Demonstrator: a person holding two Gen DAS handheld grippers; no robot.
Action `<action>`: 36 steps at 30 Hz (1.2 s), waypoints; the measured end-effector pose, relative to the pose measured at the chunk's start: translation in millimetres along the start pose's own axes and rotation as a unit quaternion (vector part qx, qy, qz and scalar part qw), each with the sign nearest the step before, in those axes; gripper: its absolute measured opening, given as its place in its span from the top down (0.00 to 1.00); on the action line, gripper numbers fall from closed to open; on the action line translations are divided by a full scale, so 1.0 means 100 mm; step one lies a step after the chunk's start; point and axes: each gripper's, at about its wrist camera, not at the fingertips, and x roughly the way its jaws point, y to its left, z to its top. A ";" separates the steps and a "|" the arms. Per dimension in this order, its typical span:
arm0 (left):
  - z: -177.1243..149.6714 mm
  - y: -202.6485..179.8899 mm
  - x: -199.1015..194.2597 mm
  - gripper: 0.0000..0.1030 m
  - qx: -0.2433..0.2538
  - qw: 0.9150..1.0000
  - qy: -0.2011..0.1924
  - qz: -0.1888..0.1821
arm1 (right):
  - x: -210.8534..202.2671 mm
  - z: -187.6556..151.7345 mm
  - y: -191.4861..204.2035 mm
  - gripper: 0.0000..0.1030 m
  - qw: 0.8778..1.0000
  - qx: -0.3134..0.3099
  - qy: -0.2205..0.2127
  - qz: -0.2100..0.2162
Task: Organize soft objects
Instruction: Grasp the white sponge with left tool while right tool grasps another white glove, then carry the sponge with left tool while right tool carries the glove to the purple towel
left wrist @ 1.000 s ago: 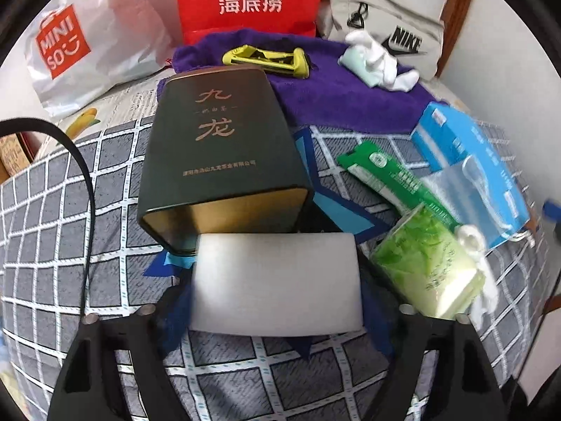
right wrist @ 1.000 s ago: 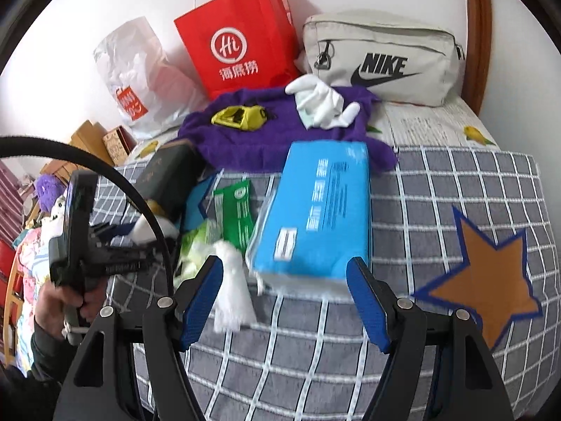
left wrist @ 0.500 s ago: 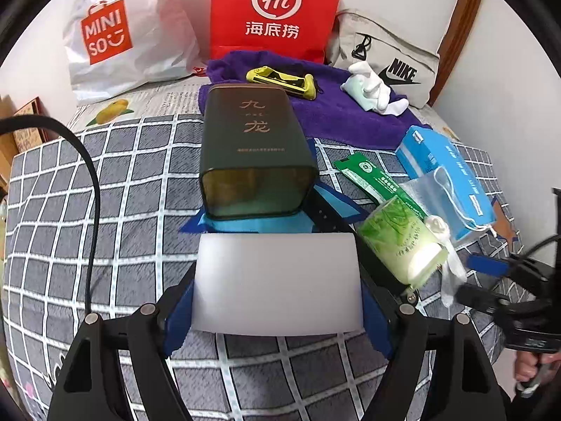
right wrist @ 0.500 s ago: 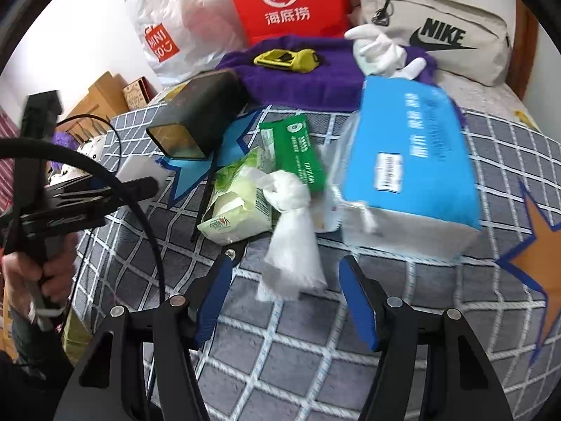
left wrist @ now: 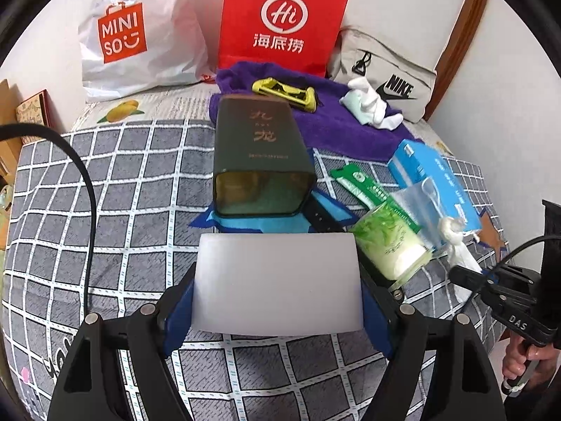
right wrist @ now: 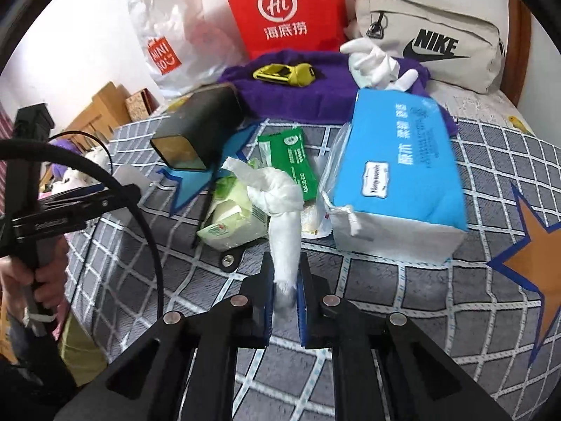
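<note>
Right claw, lower centre of the right wrist view: jaws have just been closing and are now clenched on the lower tail of a white knotted cloth. The cloth rises from between the blue pads to a knot at frame centre, its upper end draped over a pale green tissue pack. In the left wrist view the same cloth sits at right, with the right claw reaching it from the right edge.

Left claw, bottom centre of the left wrist view: jaws spread wide and gripping a white rectangular block, one blue pad against each side of it. The block is held above the grey checked bedspread.

Just above the block in the frame, a dark green tin lies on its side, open end facing the camera, on a blue star patch. To its right: a green sachet, then a blue tissue pack touching the cloth's upper end.

Upper part of frame: a purple towel carrying a yellow tool and white gloves. Behind it against the wall, a white Miniso bag, a red paper bag and a grey Nike bag.

A hand grips the left handle at the left edge of the right wrist view.
</note>
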 end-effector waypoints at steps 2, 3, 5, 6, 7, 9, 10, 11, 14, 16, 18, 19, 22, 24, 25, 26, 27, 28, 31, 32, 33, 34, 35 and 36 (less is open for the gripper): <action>0.03 -0.01 -0.05 0.23 -0.002 1.000 -0.005 0.001 | -0.10 0.01 0.00 0.89 1.000 -0.003 -0.008 -0.004; 0.04 -0.01 -0.08 0.23 -0.003 1.000 -0.007 -0.001 | -0.15 0.02 0.00 0.89 1.000 -0.004 -0.011 0.000; 0.08 -0.01 -0.13 0.23 -0.006 1.000 -0.011 -0.009 | -0.21 0.06 -0.02 0.89 1.000 -0.002 -0.018 0.008; 0.10 -0.01 -0.16 0.23 -0.007 1.000 -0.014 -0.012 | -0.25 0.09 -0.03 0.89 1.000 -0.002 -0.022 0.009; 0.13 -0.02 -0.18 0.23 -0.007 1.000 -0.017 -0.012 | -0.27 0.12 -0.04 0.89 1.000 -0.002 -0.026 0.009; 0.18 -0.04 -0.23 0.23 -0.002 1.000 -0.021 -0.005 | -0.32 0.18 -0.07 0.89 0.999 -0.001 -0.033 0.008; 0.21 -0.05 -0.24 0.23 0.000 1.000 -0.024 -0.003 | -0.33 0.21 -0.08 0.89 0.999 -0.002 -0.036 0.009; 0.25 -0.05 -0.26 0.23 0.001 1.000 -0.026 -0.003 | -0.35 0.26 -0.10 0.89 0.999 -0.002 -0.038 0.008; 0.34 -0.05 -0.28 0.23 0.001 1.000 -0.027 -0.002 | -0.39 0.38 -0.18 0.89 0.999 0.003 -0.046 0.007; 0.40 -0.05 -0.29 0.23 0.000 1.000 -0.029 -0.003 | -0.39 0.47 -0.24 0.89 0.999 0.007 -0.051 0.005; 0.48 -0.05 -0.28 0.23 0.001 1.000 -0.031 -0.003 | -0.40 0.54 -0.29 0.89 0.998 0.007 -0.054 0.001; 0.52 -0.05 -0.27 0.23 0.001 1.000 -0.031 -0.002 | -0.40 0.61 -0.32 0.89 0.998 0.006 -0.058 -0.002; 0.67 -0.06 -0.24 0.23 0.005 0.999 -0.033 -0.003 | -0.40 0.76 -0.40 0.89 0.998 0.006 -0.064 -0.008; 0.78 -0.07 -0.20 0.23 0.009 0.999 -0.034 0.001 | -0.37 0.87 -0.46 0.88 0.998 0.006 -0.068 -0.013; 0.84 -0.08 -0.17 0.23 0.012 0.999 -0.034 0.005 | -0.35 0.92 -0.49 0.88 0.998 0.005 -0.066 -0.014; 0.88 -0.08 -0.15 0.23 0.013 0.999 -0.034 0.007 | -0.33 0.98 -0.52 0.88 0.998 0.005 -0.066 -0.016; 0.94 -0.08 -0.12 0.23 0.013 0.999 -0.034 0.009 | -0.31 1.03 -0.55 0.88 0.998 0.006 -0.068 -0.017; 0.99 -0.08 -0.09 0.23 0.014 0.999 -0.033 0.010 | -0.28 1.08 -0.57 0.88 0.998 0.005 -0.067 -0.016; 1.13 -0.06 0.00 0.23 0.014 0.999 -0.031 0.013 | -0.20 1.23 -0.65 0.88 0.997 0.004 -0.068 -0.021; 1.17 -0.05 0.03 0.23 0.014 0.999 -0.031 0.014 | -0.19 1.27 -0.67 0.88 0.997 0.003 -0.068 -0.022; 1.22 -0.04 0.06 0.23 0.014 0.999 -0.031 0.015 | -0.17 1.31 -0.68 0.88 0.997 0.003 -0.069 -0.023; 1.28 -0.04 0.10 0.23 0.012 0.999 -0.030 0.016 | -0.16 1.36 -0.70 0.88 0.997 0.004 -0.071 -0.024; 1.33 -0.05 0.13 0.23 0.013 0.999 -0.030 0.014 | -0.14 1.42 -0.72 0.88 0.997 0.004 -0.073 -0.024; 1.38 -0.05 0.15 0.23 0.015 0.999 -0.030 0.011 | -0.12 1.47 -0.73 0.88 0.997 0.003 -0.074 -0.024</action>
